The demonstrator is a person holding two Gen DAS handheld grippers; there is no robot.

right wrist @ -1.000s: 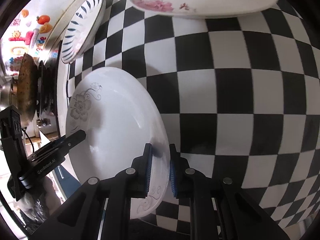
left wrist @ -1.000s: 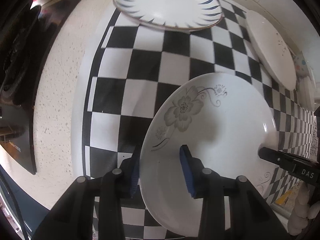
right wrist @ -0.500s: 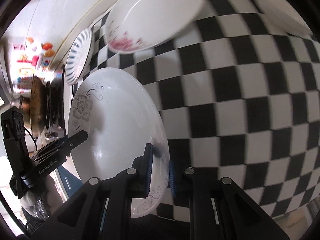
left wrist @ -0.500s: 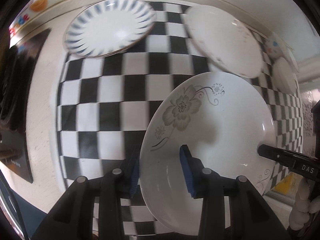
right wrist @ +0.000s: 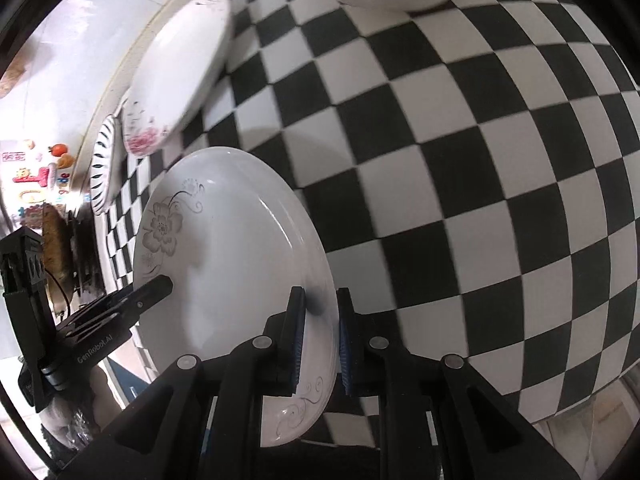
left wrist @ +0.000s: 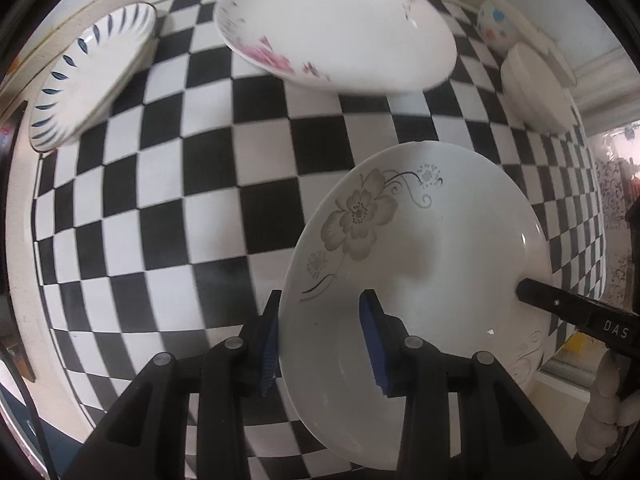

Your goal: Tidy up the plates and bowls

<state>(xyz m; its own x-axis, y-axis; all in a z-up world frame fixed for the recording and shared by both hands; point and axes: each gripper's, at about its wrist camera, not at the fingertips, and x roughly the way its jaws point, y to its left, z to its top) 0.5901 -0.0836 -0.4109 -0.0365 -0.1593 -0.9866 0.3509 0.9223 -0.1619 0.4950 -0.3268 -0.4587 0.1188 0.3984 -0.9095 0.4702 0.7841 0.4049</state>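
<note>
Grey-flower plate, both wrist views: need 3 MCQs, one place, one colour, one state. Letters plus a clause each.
1. Where is the grey-flower plate?
A. flat on the checkered cloth
B. held above the cloth
C. stacked on the pink-flower plate

2. Colour of the gripper pads?
A. blue
B. red
C. white

3. Who grips the plate?
A. left gripper only
B. right gripper only
C. both

Answers: 1 B, it is tilted between the fingers; 2 A, blue ribbed pads in both views; 3 C, each pair of jaws clamps a rim.
</note>
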